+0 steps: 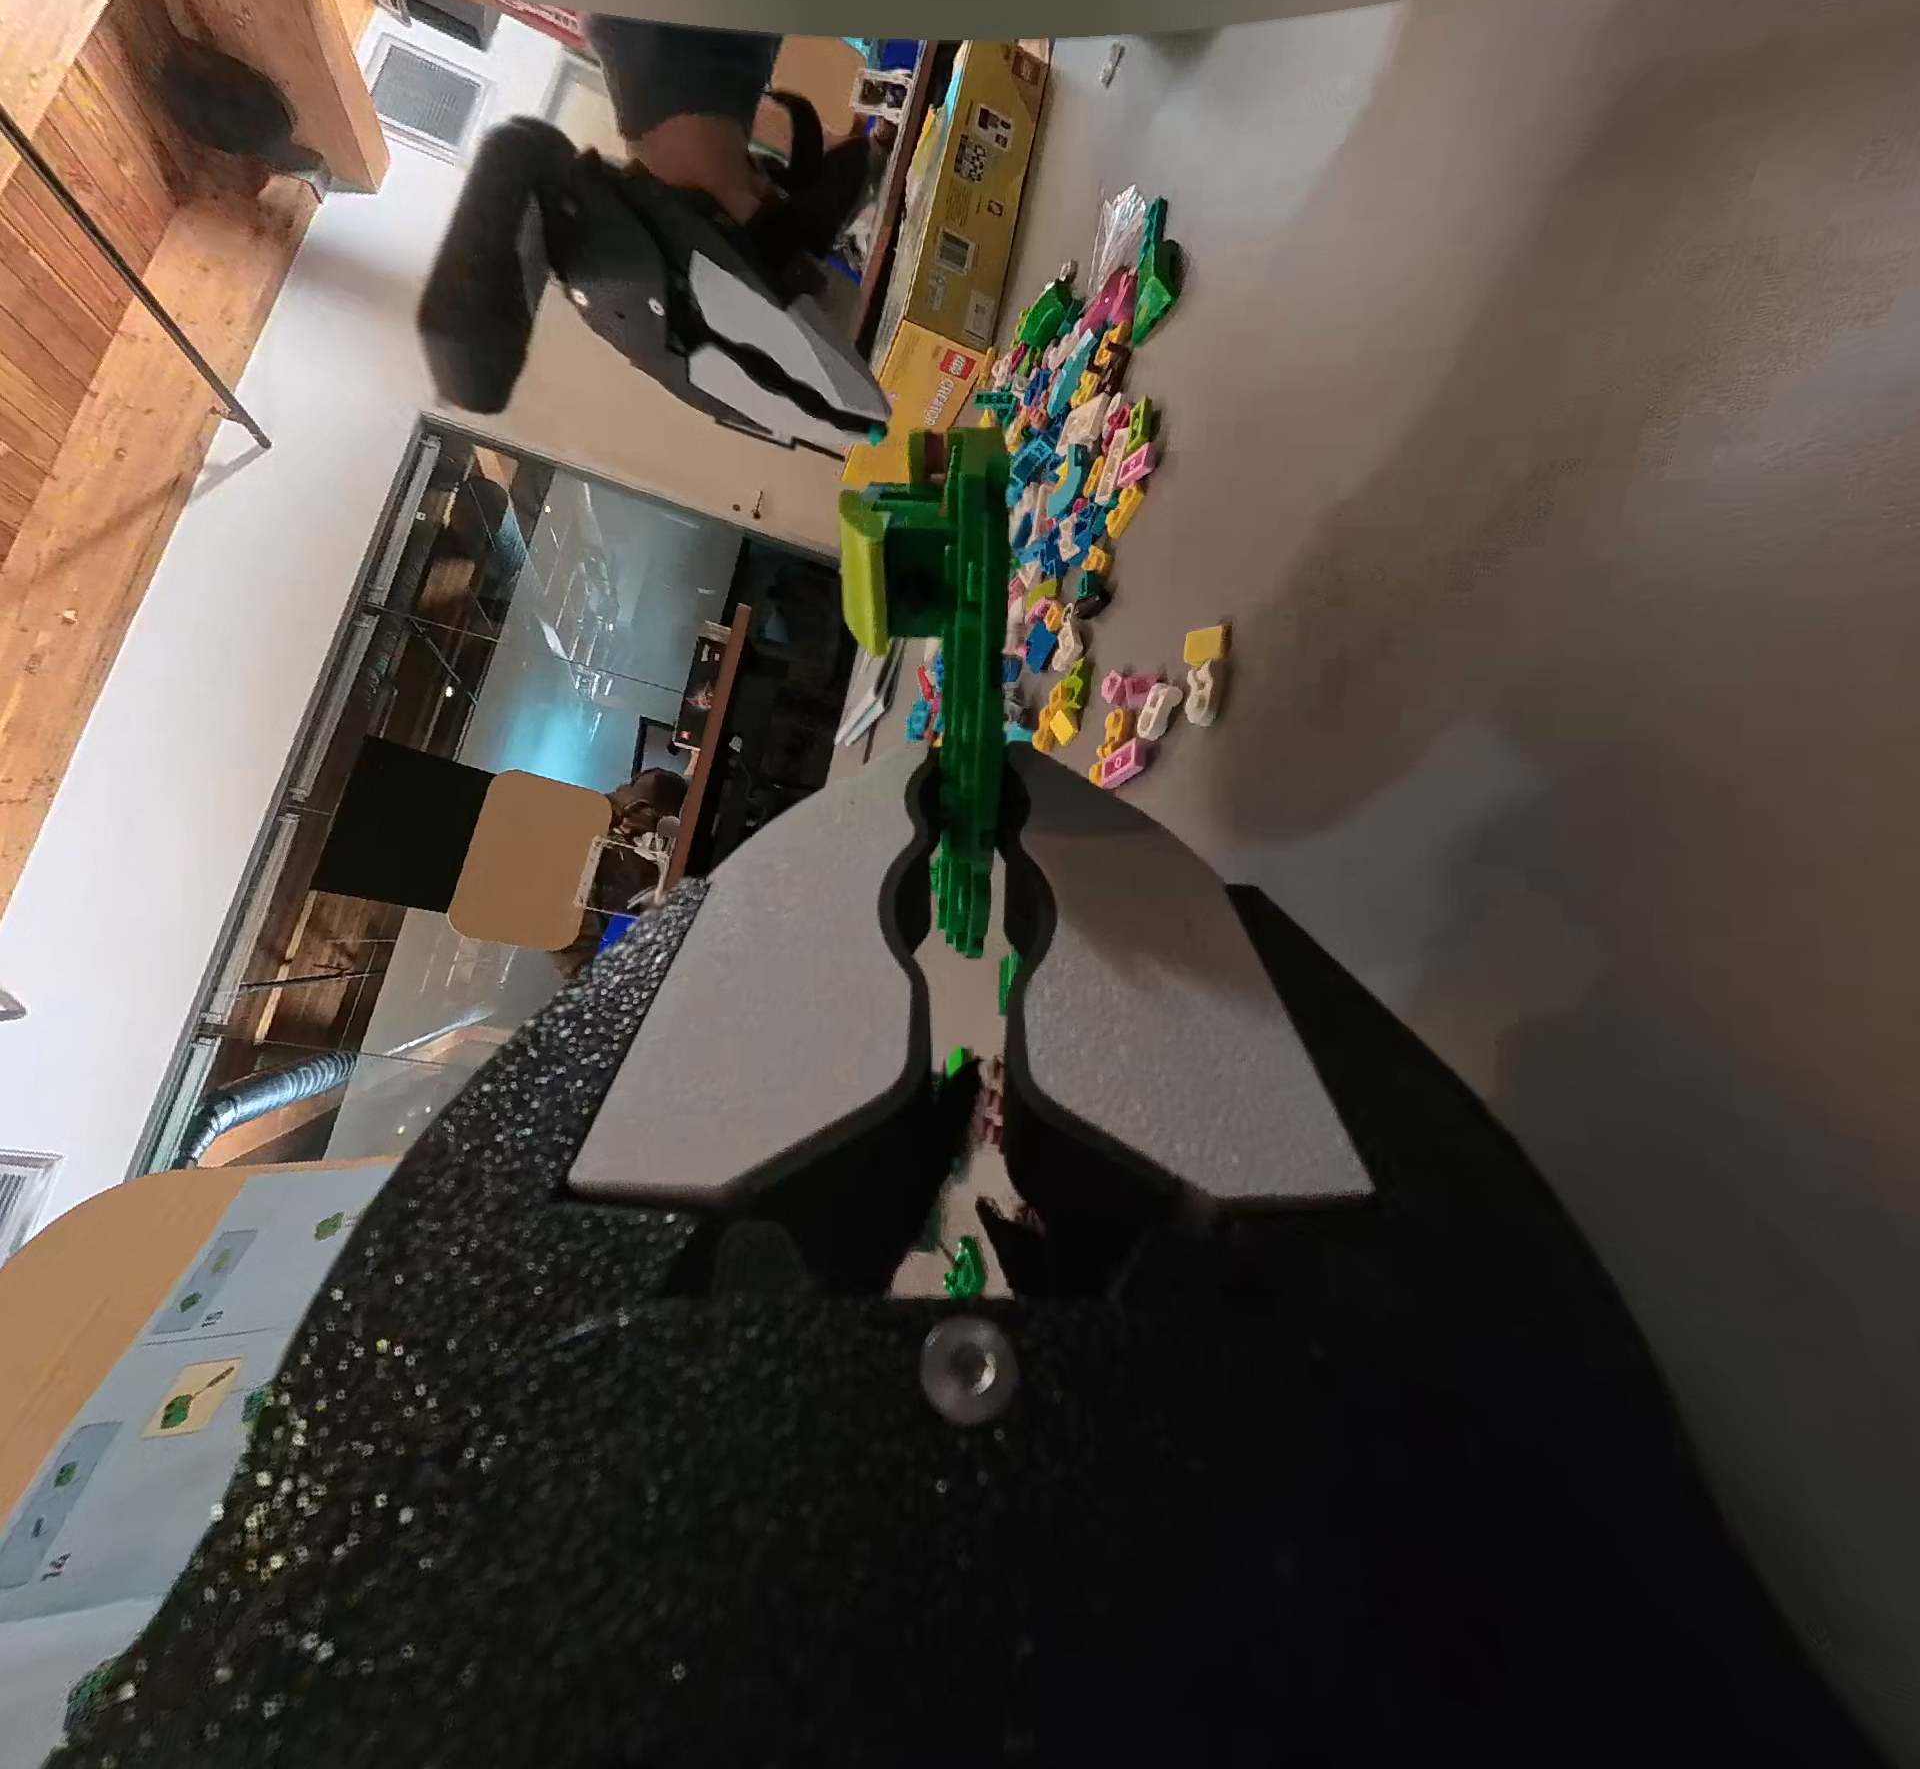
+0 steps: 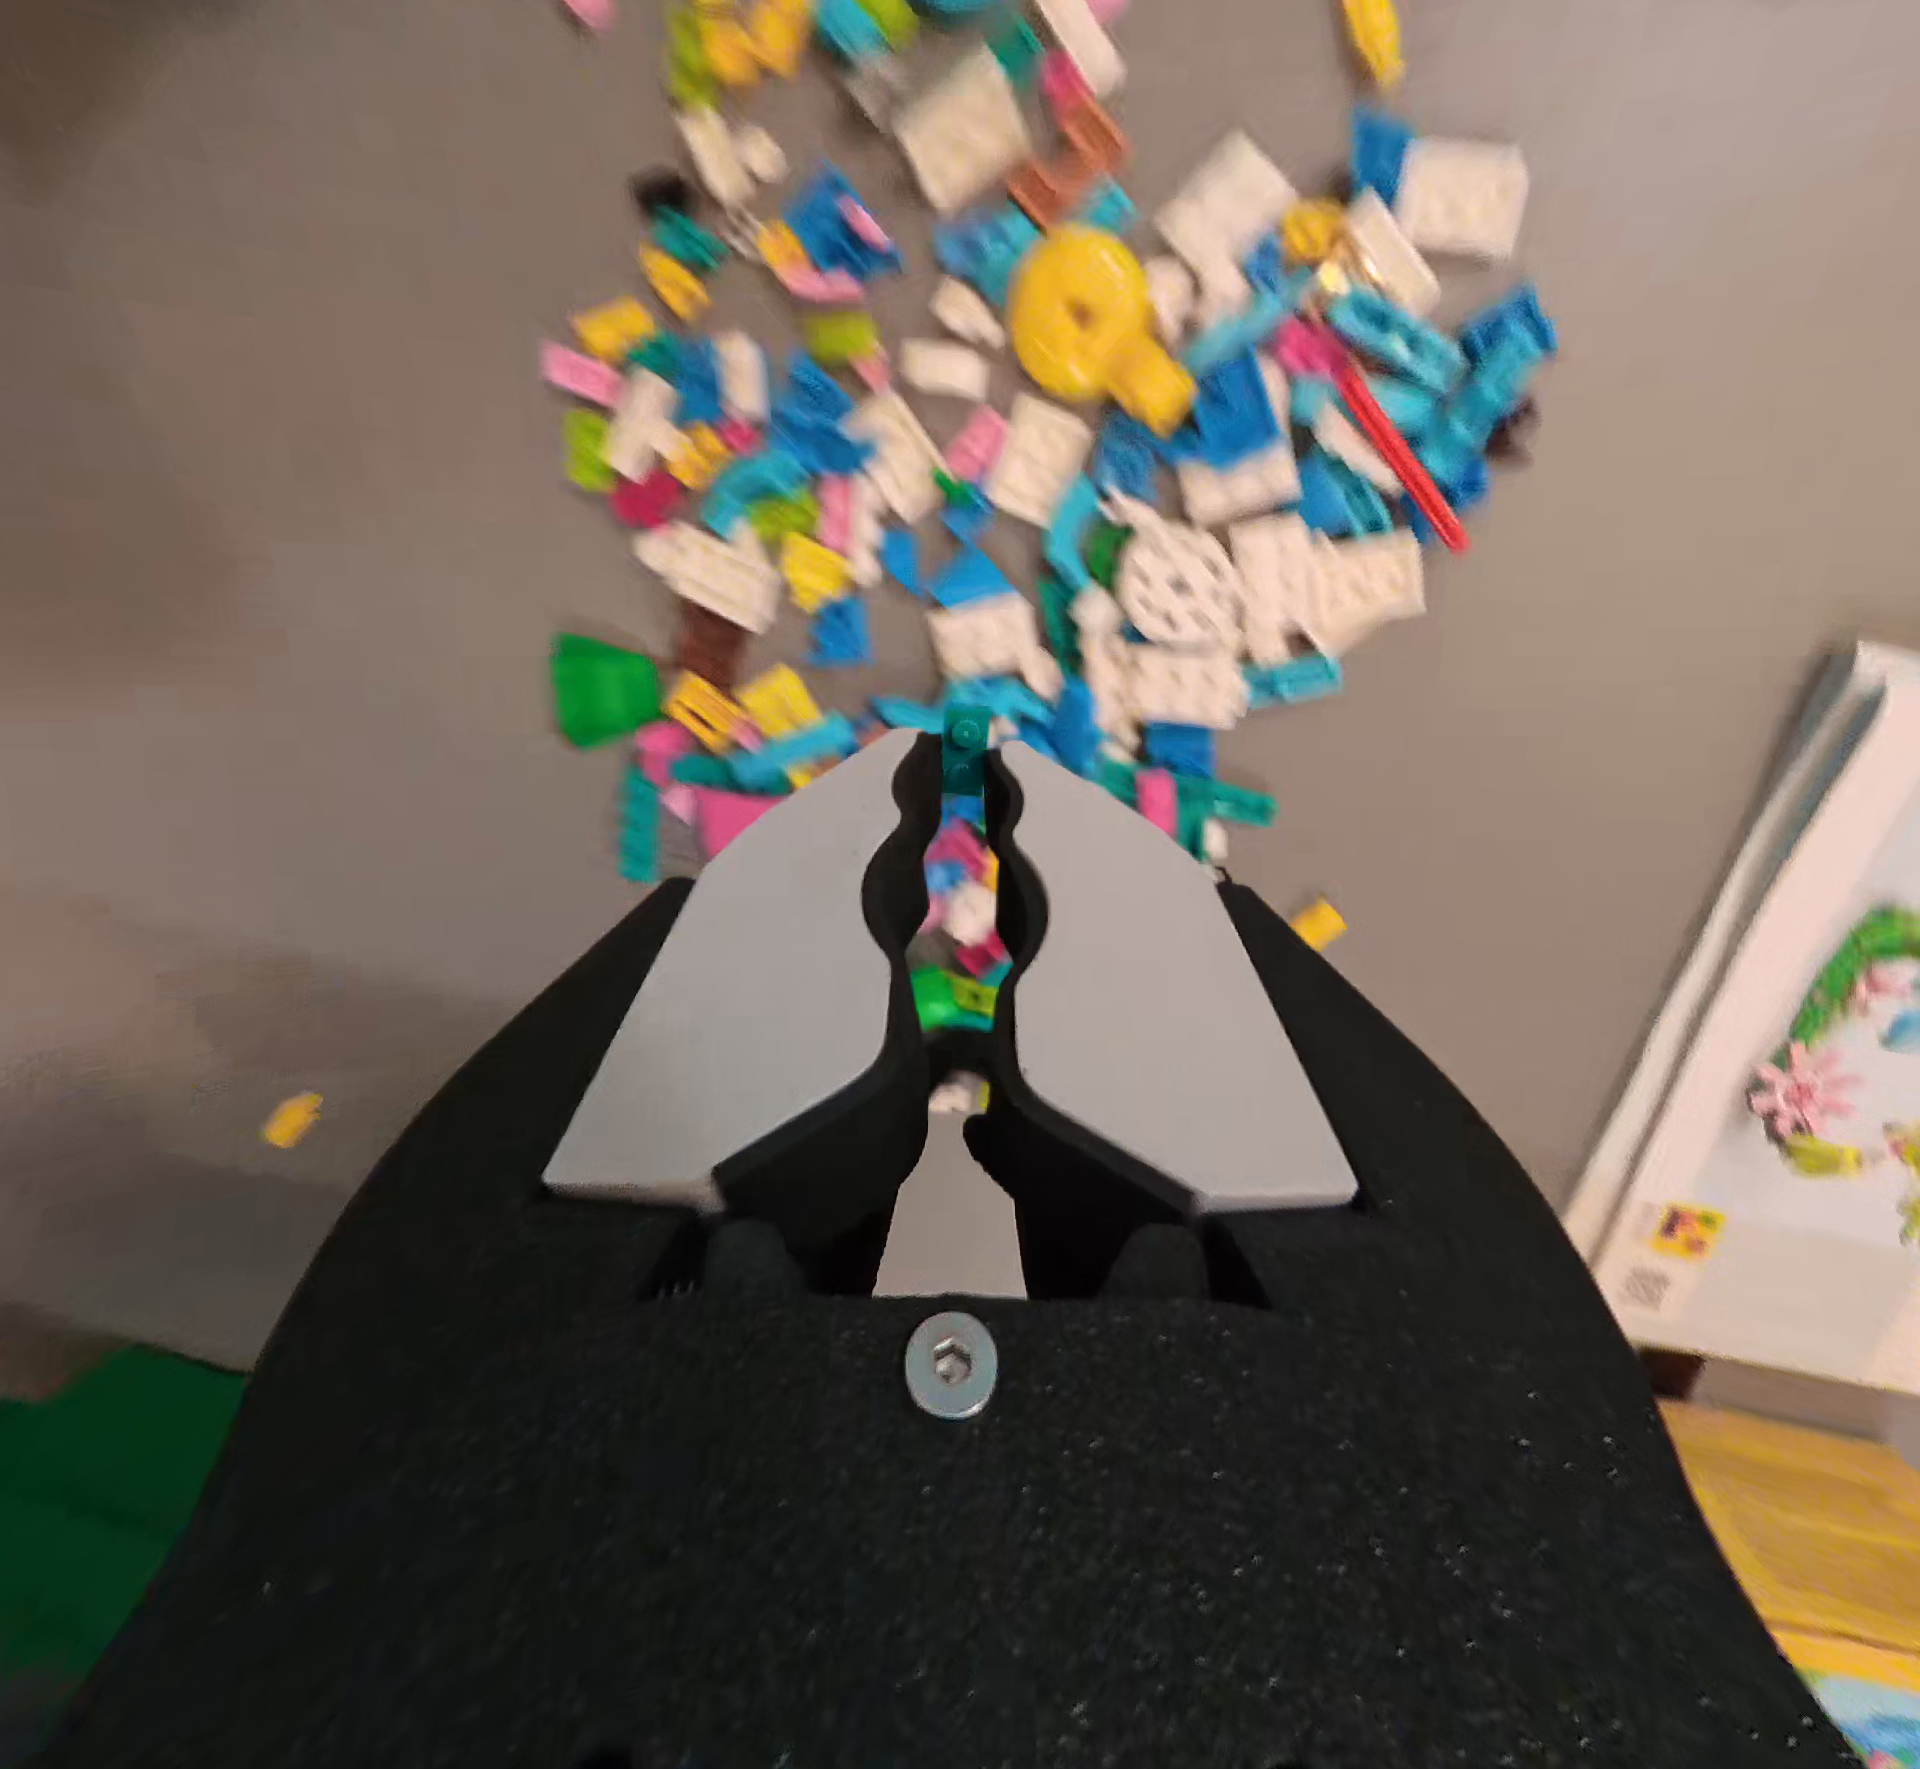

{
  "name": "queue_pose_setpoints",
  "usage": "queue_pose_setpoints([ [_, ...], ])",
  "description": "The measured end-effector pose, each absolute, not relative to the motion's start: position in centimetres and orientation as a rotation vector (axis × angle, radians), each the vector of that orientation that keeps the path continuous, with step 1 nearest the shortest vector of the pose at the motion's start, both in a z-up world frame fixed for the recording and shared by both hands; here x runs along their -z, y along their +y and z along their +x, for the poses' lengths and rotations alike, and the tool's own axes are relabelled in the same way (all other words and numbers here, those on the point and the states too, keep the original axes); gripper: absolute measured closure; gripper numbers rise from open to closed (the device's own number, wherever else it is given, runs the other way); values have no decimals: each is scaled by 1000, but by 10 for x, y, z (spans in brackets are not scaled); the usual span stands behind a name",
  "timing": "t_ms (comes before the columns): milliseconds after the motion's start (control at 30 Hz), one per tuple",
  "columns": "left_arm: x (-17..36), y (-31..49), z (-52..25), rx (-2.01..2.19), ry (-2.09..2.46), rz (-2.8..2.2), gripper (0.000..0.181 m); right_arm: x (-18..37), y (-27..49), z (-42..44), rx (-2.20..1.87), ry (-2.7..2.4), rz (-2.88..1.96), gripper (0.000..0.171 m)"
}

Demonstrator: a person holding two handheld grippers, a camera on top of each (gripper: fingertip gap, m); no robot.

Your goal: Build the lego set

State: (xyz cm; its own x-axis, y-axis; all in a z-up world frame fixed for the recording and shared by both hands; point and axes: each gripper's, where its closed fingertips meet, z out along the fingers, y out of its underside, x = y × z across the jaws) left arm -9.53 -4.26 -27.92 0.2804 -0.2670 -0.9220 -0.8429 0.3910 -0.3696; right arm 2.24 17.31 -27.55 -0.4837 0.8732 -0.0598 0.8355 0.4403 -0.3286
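In the left wrist view, the left gripper (image 1: 966,784) has its jaws closed on the edge of a green plate assembly (image 1: 971,618), held on its side above the counter (image 1: 1558,576). A lime block (image 1: 864,571) sticks out from one face of it. The grip sits only at one end of the plate, so any push on the far end could lever it round in the jaws or snap a layer loose. The right gripper (image 1: 868,426) shows farther off, its tips just beside the top of the assembly; a hard or off-line press there is the likeliest cause of a slip. Loose bricks (image 1: 1081,514) lie on the counter beyond, beside a yellow box (image 1: 961,192).

In the right wrist view, the right gripper (image 2: 961,753) has its jaws closed on a small teal piece (image 2: 962,753), pinched right at the tips. So little of it is held that it could twist or pop out when pressed onto studs, and drop into the pile of bricks (image 2: 1039,431) below, where it would be hard to find. The blur suggests quick motion, which raises that risk. A booklet (image 2: 1766,1044) lies to the right.
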Motion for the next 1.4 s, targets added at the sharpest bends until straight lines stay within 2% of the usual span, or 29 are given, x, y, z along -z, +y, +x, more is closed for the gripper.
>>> queue_pose_setpoints([
  [233,275,-43,-96,-555,1253,-1129,173,258,38,-5,-539,-2595,-1318,164],
  [333,272,-43,-97,-568,1243,-1120,173,248,4,-20,-562,-2519,-1280,164],
  [467,274,-43,-96,-597,1259,-1108,173,237,-3,-24,-536,-2300,-1533,164],
  [600,274,-43,-95,-633,1272,-1097,173,257,-4,-8,-489,-2255,-1728,164],
  [900,276,-44,-90,-628,1295,-1079,173,299,-20,36,-428,-2244,-1948,164],
  [1400,275,-46,-81,-752,1339,-993,174,325,-26,54,-306,-2137,-2120,164],
])
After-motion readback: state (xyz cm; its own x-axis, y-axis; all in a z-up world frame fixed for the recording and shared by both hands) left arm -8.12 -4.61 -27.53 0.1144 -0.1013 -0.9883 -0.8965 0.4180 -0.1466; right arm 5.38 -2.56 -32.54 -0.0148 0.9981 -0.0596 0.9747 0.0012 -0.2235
